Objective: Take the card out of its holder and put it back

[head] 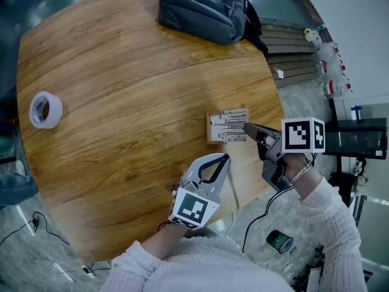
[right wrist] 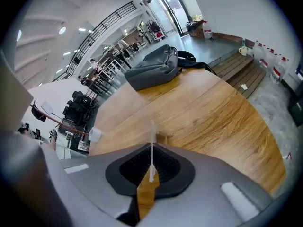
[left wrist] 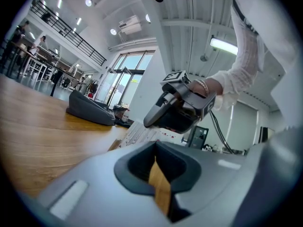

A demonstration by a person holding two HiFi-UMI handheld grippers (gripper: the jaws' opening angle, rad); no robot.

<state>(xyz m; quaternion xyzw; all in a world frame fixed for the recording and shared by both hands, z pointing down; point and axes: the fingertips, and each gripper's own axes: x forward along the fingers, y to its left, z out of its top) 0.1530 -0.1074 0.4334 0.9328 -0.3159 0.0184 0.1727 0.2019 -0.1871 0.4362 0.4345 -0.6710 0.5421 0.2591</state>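
Note:
A white printed card [head: 231,125] stands on edge in a small wooden holder [head: 211,129] on the round wooden table [head: 121,102]. My right gripper [head: 248,127] is shut on the card's right edge. Its own view shows the card [right wrist: 152,143] edge-on as a thin white strip pinched between the jaws [right wrist: 150,171]. My left gripper [head: 225,159] lies low on the table just in front of the card, shut with nothing in it. Its view shows the right gripper [left wrist: 147,122] at the card [left wrist: 140,132] and the holder's wooden end [left wrist: 115,144].
A dark grey backpack [head: 203,8] lies at the table's far edge. A roll of white tape [head: 45,109] sits at the far left. To the right, the table edge drops to a floor with cables, bottles [head: 331,66] and a stand.

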